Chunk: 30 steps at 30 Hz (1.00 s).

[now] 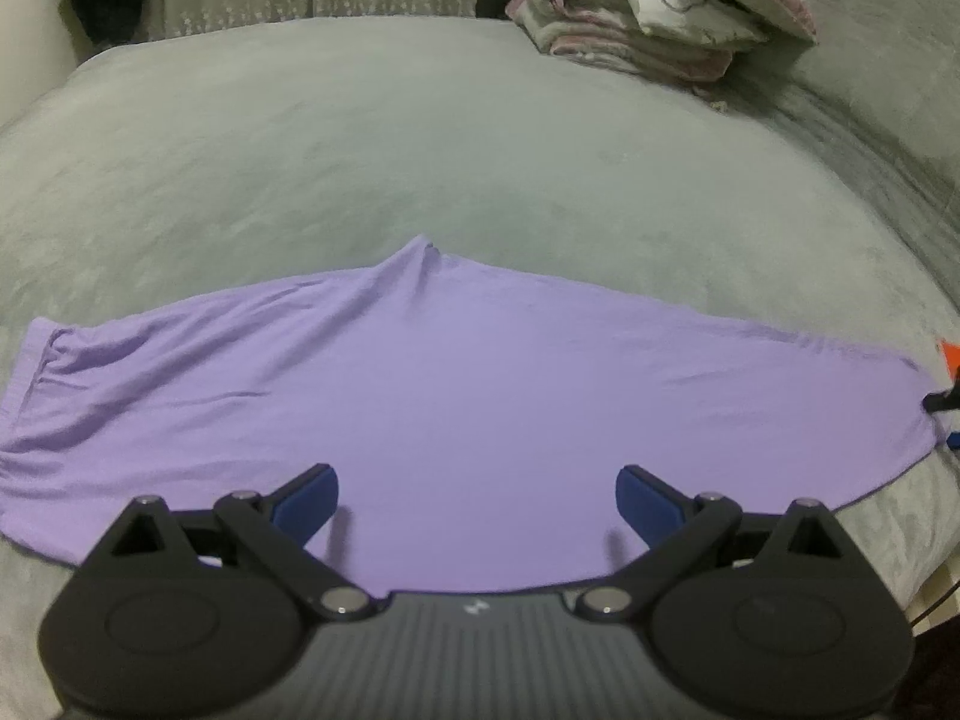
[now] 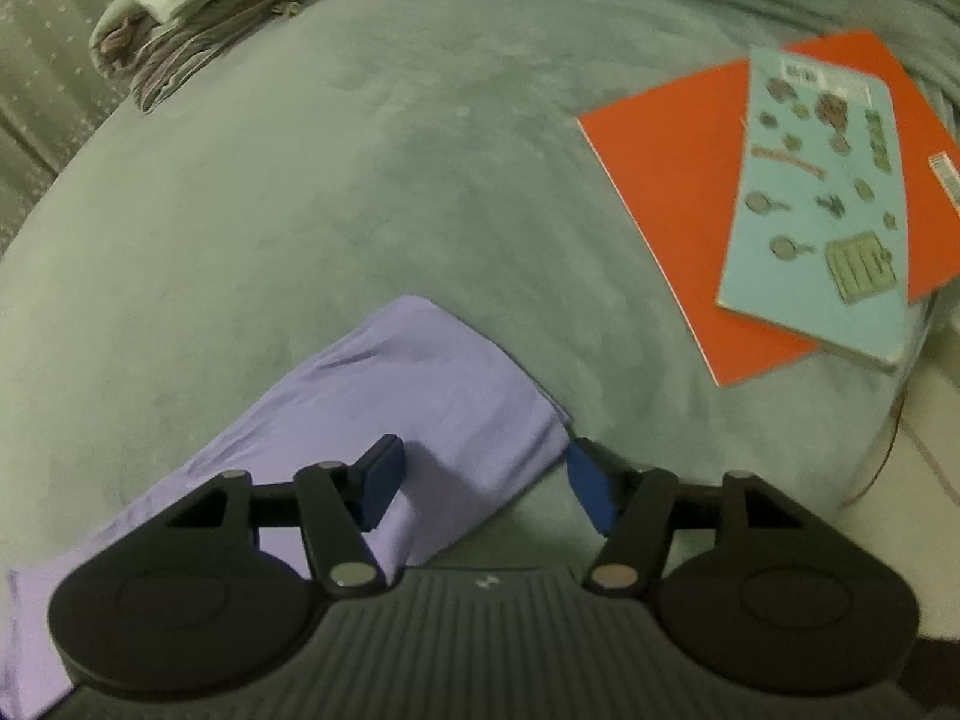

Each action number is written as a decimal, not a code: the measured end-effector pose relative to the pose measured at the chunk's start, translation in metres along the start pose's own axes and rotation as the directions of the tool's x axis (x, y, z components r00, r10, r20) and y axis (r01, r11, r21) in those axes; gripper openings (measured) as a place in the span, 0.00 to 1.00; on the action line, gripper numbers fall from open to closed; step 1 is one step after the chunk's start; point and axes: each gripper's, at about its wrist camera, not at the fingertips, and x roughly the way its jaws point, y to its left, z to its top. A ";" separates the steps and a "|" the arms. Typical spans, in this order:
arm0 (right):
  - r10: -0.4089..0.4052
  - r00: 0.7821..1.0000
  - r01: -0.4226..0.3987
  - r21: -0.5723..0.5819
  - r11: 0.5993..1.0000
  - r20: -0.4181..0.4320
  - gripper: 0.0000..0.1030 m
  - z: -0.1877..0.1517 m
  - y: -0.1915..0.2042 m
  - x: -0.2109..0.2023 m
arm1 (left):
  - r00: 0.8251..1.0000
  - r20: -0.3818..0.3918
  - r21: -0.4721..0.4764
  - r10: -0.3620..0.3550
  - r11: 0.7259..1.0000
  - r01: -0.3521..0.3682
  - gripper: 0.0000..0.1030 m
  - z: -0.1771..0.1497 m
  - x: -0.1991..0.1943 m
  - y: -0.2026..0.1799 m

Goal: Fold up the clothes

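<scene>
A lilac garment [image 1: 456, 396] lies spread flat, left to right, across the grey-green bed cover [image 1: 420, 150]. My left gripper [image 1: 477, 498] hovers open over the garment's near edge, with its blue pads [image 1: 306, 504] wide apart and nothing pinched. In the right wrist view one end of the lilac garment [image 2: 432, 396] points away from me. My right gripper [image 2: 486, 483] stands open astride that end. Its left pad [image 2: 381, 480] is over the cloth and its right pad sits just beyond the cloth's right edge. The pads do not press the fabric.
A pile of folded bedding [image 1: 648, 6] sits at the far side of the bed, also in the right wrist view [image 2: 192, 12]. An orange book [image 2: 672, 192] with a teal booklet [image 2: 828, 192] on it lies right of the garment. The bed's edge [image 2: 888, 396] drops off at the right.
</scene>
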 end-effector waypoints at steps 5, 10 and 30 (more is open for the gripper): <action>-0.053 0.988 0.072 -0.132 0.989 0.146 0.33 -0.024 0.020 0.000 | 0.985 0.080 -0.096 -0.154 0.982 0.162 0.97 -0.004 0.004 0.018; -0.053 0.966 0.123 -0.275 0.954 0.252 0.10 -0.043 0.036 0.001 | 0.959 0.111 -0.223 -0.262 0.933 0.281 0.96 -0.005 0.013 0.036; 0.259 0.925 -0.026 -0.634 0.773 0.277 0.09 -0.098 0.142 -0.032 | 0.875 0.062 -0.396 -0.481 0.793 0.464 0.88 -0.001 0.041 0.054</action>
